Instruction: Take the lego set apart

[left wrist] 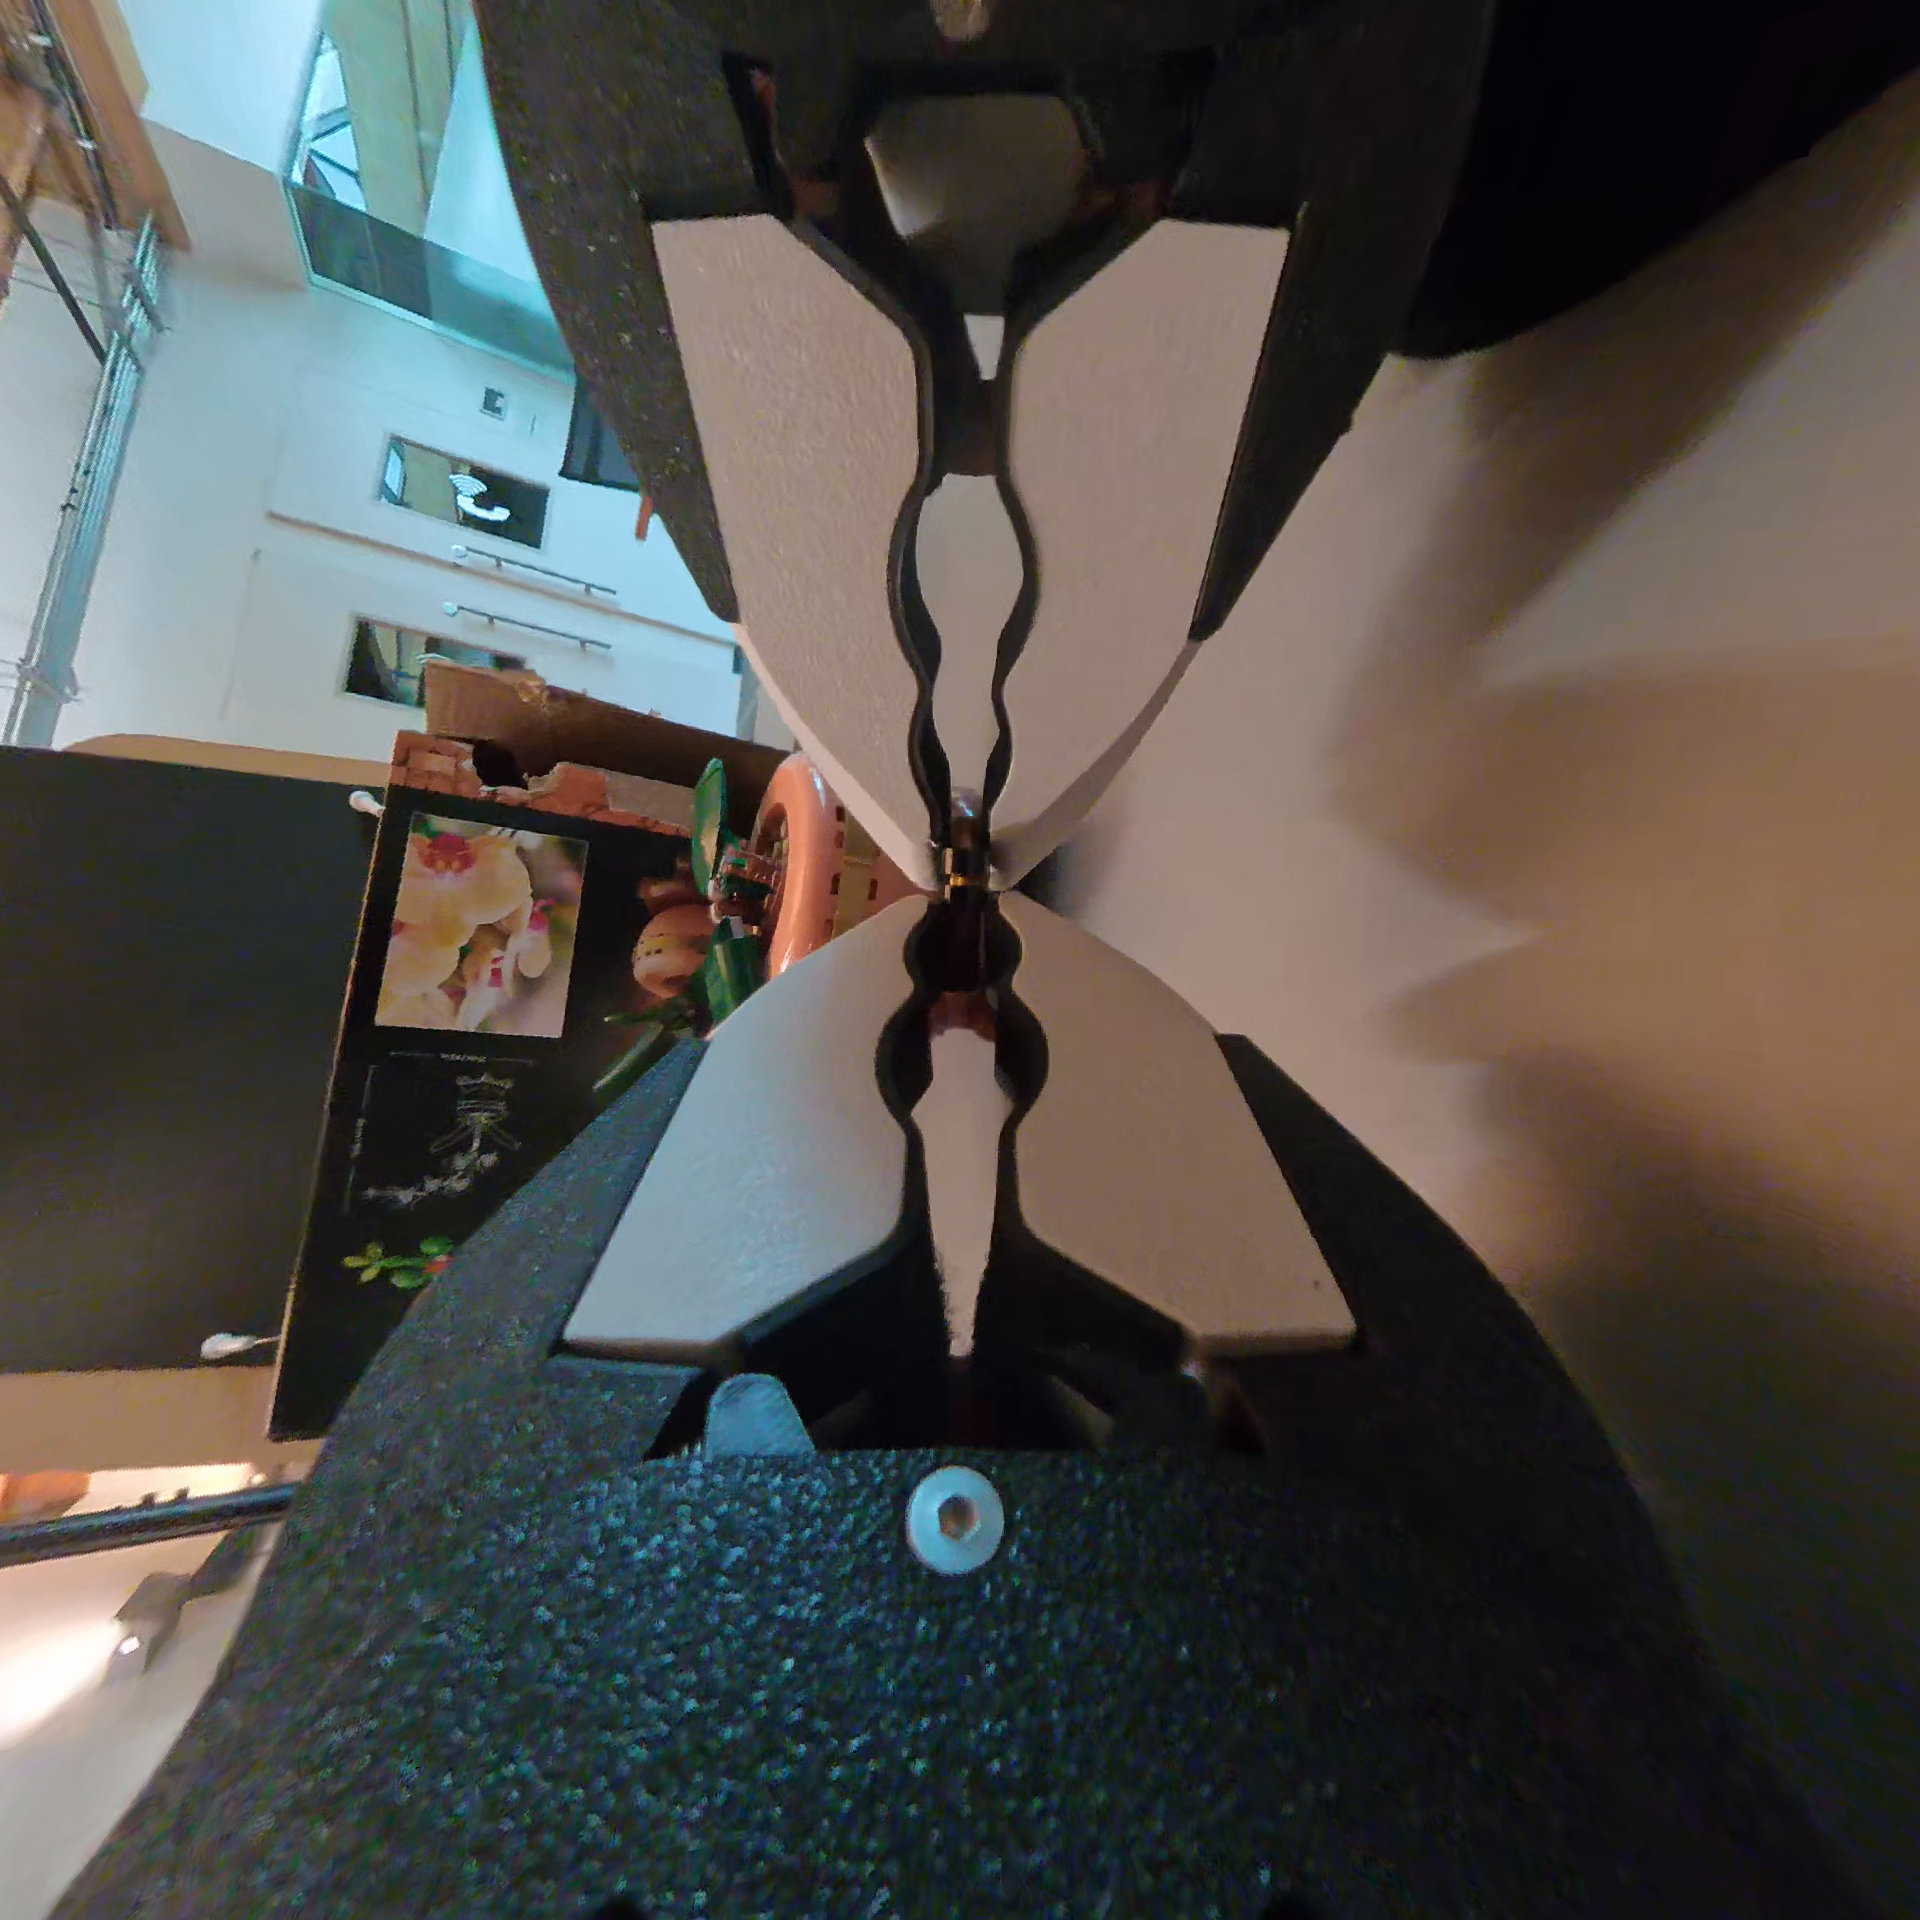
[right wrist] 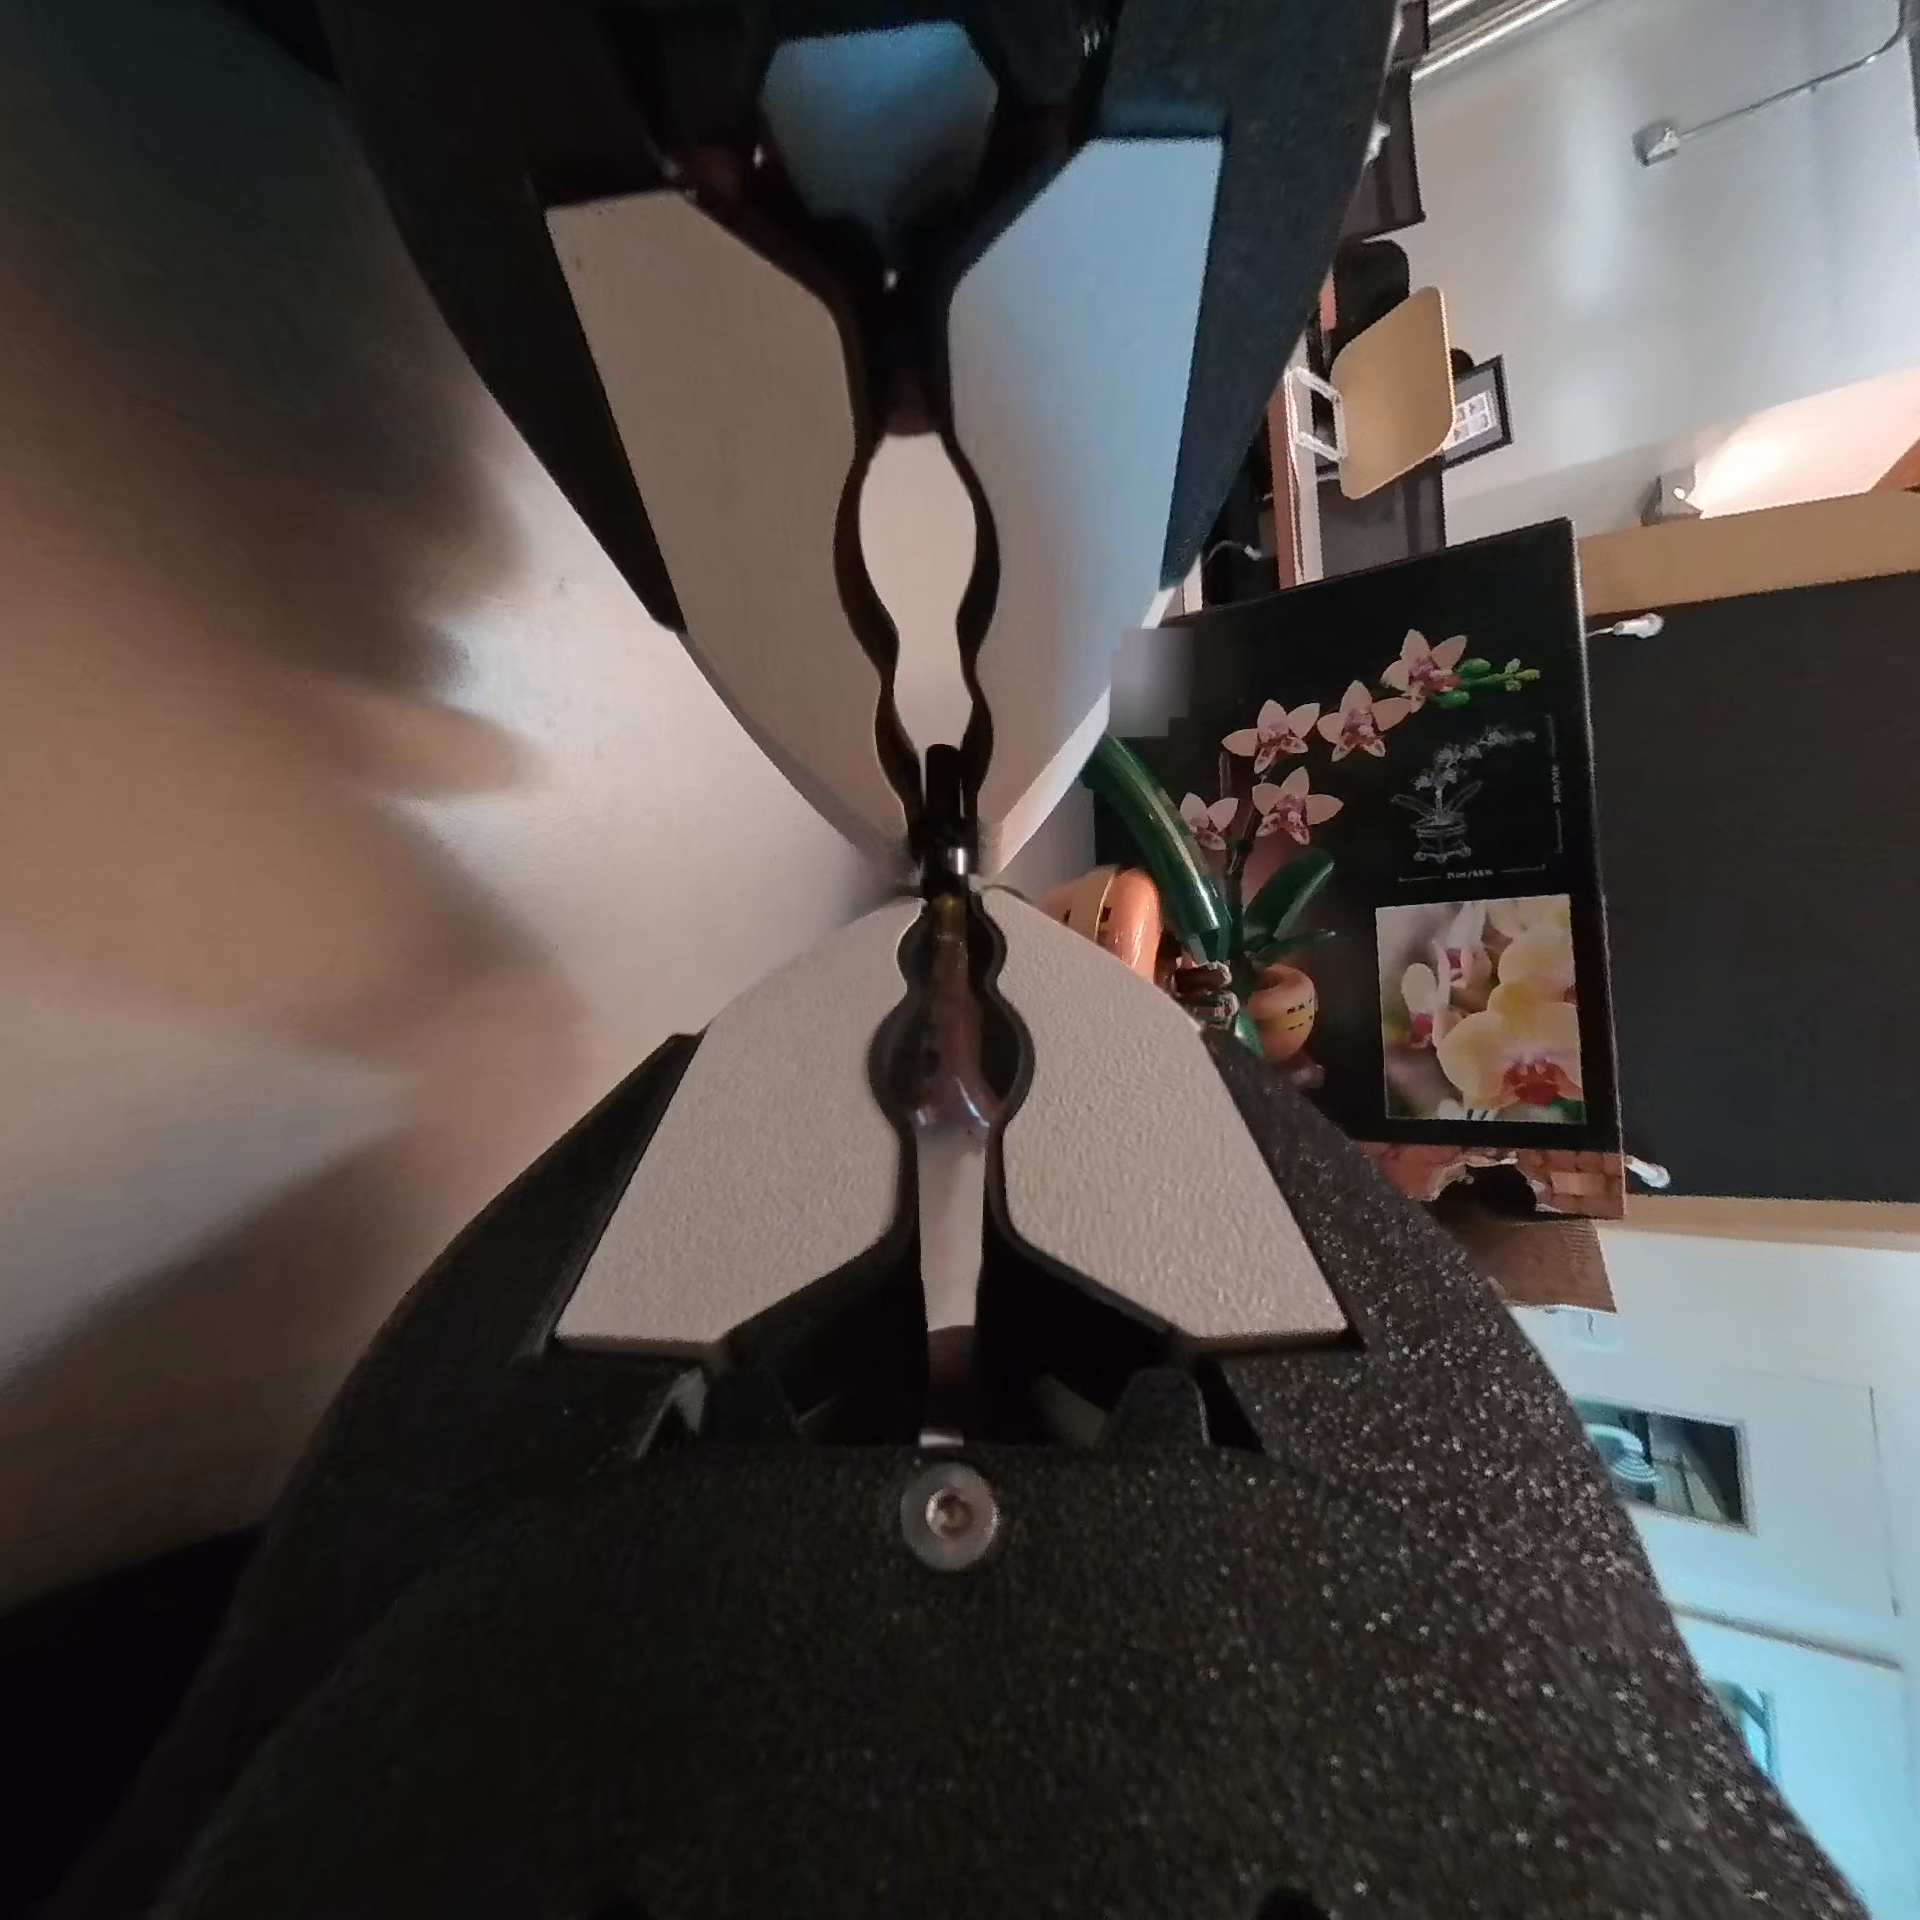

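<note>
We count two grippers, one thin dark lego rod, one printed orchid box (right wrist: 1392, 862) and one partly built lego orchid pot (left wrist: 795, 862) with green leaves. Tip to tip, our left gripper (left wrist: 961, 868) and right gripper (right wrist: 948, 862) each pinch an end of the rod (right wrist: 943, 821), apparently one shared piece. It lies before the box, above the white table (left wrist: 1558, 520). The pot stands against the box, half hidden by the white fingers (left wrist: 821, 499).
</note>
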{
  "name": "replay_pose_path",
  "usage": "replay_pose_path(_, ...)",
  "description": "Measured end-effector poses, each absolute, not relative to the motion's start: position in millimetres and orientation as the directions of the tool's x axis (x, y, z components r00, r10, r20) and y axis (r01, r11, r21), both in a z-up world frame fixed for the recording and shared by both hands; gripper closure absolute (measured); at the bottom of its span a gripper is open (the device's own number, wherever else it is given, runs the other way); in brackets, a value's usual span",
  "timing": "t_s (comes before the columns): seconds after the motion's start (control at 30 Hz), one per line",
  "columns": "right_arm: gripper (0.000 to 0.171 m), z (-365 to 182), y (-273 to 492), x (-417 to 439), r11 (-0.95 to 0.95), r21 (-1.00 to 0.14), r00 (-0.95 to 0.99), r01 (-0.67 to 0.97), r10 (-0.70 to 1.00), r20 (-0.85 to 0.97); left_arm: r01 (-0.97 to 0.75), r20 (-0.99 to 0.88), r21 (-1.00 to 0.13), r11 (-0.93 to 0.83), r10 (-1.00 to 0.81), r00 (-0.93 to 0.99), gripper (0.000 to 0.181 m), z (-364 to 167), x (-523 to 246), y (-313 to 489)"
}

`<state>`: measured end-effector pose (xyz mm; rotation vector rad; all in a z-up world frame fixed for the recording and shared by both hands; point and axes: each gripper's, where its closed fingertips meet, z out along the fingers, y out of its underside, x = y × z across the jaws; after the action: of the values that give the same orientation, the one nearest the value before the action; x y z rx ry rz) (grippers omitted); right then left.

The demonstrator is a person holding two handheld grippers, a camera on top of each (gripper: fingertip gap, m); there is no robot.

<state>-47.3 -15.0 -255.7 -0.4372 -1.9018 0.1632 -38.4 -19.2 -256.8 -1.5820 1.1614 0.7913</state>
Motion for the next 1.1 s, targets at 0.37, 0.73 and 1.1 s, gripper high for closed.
replay_pose_path(0.37, 0.164, -257, -15, -52, 0.952, -0.177, -0.265, 0.248, 0.243, 0.933, -0.948, -0.902, -0.288, -0.135, -0.294, 0.316, 0.175, -259, -45, -16)
replay_pose_path(0.73, 0.165, -248, -6, -45, 0.945, -0.200, -0.244, 0.258, 0.264, 0.933, -0.950, -0.918, -0.264, -0.170, -0.256, 0.301, 0.175, -250, -66, -23)
replay_pose_path(1.1, 0.165, -235, 3, -38, 0.848, -0.491, -0.212, 0.198, 0.526, 0.824, -0.773, -0.736, -0.619, -0.138, -0.242, 0.633, 0.175, -236, -84, -25)
